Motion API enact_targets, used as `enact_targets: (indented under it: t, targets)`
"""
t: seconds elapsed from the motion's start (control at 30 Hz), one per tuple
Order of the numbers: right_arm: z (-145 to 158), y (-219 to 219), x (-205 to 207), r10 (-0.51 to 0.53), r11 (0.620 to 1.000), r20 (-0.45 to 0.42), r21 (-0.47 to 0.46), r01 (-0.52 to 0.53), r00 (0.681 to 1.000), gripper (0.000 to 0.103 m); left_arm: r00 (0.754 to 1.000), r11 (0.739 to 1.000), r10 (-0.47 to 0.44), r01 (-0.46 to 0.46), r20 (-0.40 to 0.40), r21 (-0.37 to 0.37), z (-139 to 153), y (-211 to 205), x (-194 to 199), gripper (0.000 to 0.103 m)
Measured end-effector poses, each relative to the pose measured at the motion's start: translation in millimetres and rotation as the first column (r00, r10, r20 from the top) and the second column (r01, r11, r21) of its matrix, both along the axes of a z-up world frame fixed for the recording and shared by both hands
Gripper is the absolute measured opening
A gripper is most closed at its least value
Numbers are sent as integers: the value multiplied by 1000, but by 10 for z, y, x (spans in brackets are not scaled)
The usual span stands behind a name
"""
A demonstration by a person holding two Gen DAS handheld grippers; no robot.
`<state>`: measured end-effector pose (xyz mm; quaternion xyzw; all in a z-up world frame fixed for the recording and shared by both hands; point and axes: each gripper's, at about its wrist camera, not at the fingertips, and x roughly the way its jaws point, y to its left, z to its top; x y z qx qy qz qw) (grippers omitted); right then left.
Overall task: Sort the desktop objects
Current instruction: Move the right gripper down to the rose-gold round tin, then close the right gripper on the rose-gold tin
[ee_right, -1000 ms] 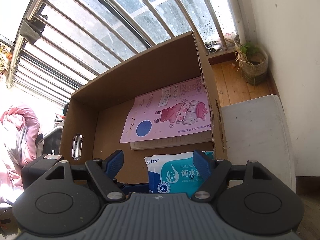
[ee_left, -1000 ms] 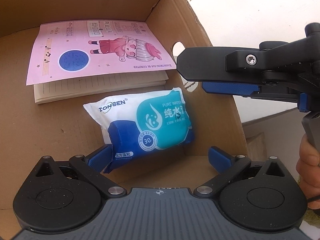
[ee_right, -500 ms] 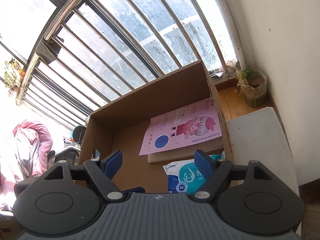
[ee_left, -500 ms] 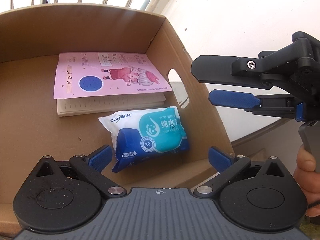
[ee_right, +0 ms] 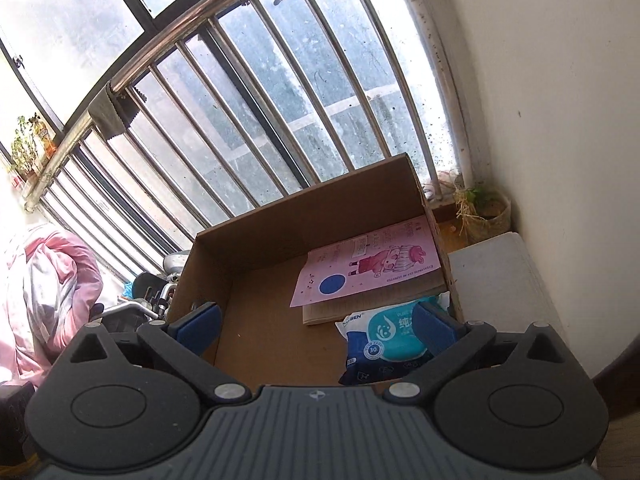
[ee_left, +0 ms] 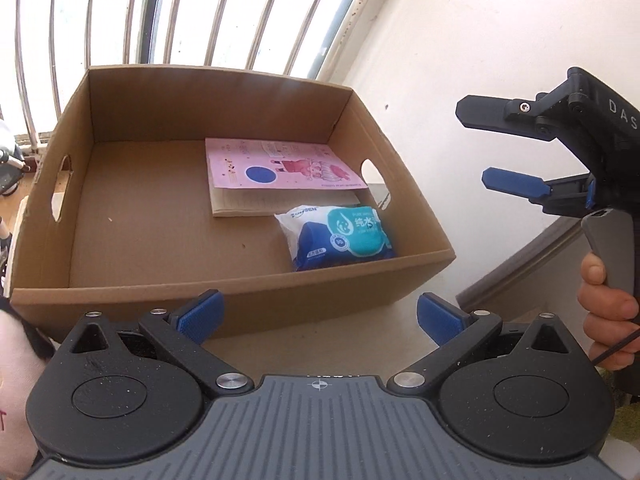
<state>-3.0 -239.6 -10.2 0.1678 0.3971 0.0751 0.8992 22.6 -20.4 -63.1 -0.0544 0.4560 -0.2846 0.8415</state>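
An open cardboard box (ee_left: 240,280) holds a pink notebook (ee_left: 280,172) at its back right and a blue-and-white wet wipes pack (ee_left: 340,236) in front of it. Both lie flat on the box floor. My left gripper (ee_left: 320,318) is open and empty, in front of the box's near wall. My right gripper (ee_left: 476,148) is open and empty, held in the air to the right of the box. In the right wrist view the box (ee_right: 320,216), notebook (ee_right: 372,272) and wipes pack (ee_right: 384,336) lie below my open right gripper (ee_right: 316,324).
A barred window (ee_right: 240,100) runs behind the box. A white wall (ee_left: 480,40) stands at the right. A white surface (ee_right: 504,280) and a small plant basket (ee_right: 484,212) are right of the box. Pink cloth (ee_right: 48,288) hangs at the left.
Both grippers have pulled back and up from the box, so it looks smaller and its whole rim shows. The wipes pack and notebook stay where they lay.
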Motion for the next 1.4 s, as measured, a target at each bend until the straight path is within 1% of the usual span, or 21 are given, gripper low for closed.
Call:
enact_targets:
  t: [0.1,0.2,0.3,0.4,0.47,0.5,0.53,0.57,0.67,0.77,0.87,0.93,1.0,1.2,1.3,1.4]
  targets:
    - [-99,106,-78,41,999,-28,26,-41,999,103,1000,999,29,-28,-11,26,-13,209,-130,103]
    - [-234,221,-110,115,990,-82,94,-107,990,103,998,998,47,-46,-41,41,-81,371,-207,103]
    - [-400,405,-102,193,974,-146,144,-172,970,103,997,995,28,-22,-66,95,-175,437,-272,103]
    - [-601,563,-104,249,960,-193,180,-215,949,103,998,987,11,0,-69,159,-257,423,-315,103]
    - [-751,635,-102,269,952,-227,211,-222,936,103,996,987,0,14,-84,162,-318,424,-322,103]
    - [-829,665,-90,279,948,-250,226,-224,927,101,995,987,-3,18,-95,159,-352,424,-314,103]
    - [-902,695,-77,292,944,-270,239,-230,918,97,994,986,-5,24,-113,165,-397,416,-302,103]
    - [-963,720,-69,299,941,-286,247,-232,910,96,991,984,-10,33,-132,176,-445,395,-279,103]
    - [-1184,793,-47,321,934,-352,272,-232,879,87,986,972,-24,62,-166,225,-558,342,-250,103]
    - [-1349,850,-19,334,928,-395,297,-225,856,81,983,963,-35,81,-181,256,-630,315,-245,103]
    - [-1496,877,17,347,918,-428,335,-210,834,76,976,956,-38,98,-216,277,-719,288,-217,103]
    - [-1570,894,38,354,916,-444,342,-209,823,71,969,950,-39,111,-242,290,-783,267,-195,103]
    - [-1623,908,49,363,913,-453,347,-214,815,70,966,946,-35,115,-257,303,-839,254,-183,103]
    - [-1711,937,80,404,893,-456,383,-234,793,60,964,954,-50,123,-262,272,-882,274,-193,103]
    - [-1706,919,75,412,892,-452,379,-247,791,59,962,959,-70,137,-264,247,-857,266,-184,103]
    - [-1685,851,65,402,897,-454,371,-242,795,59,964,953,-87,155,-252,262,-843,218,-187,103]
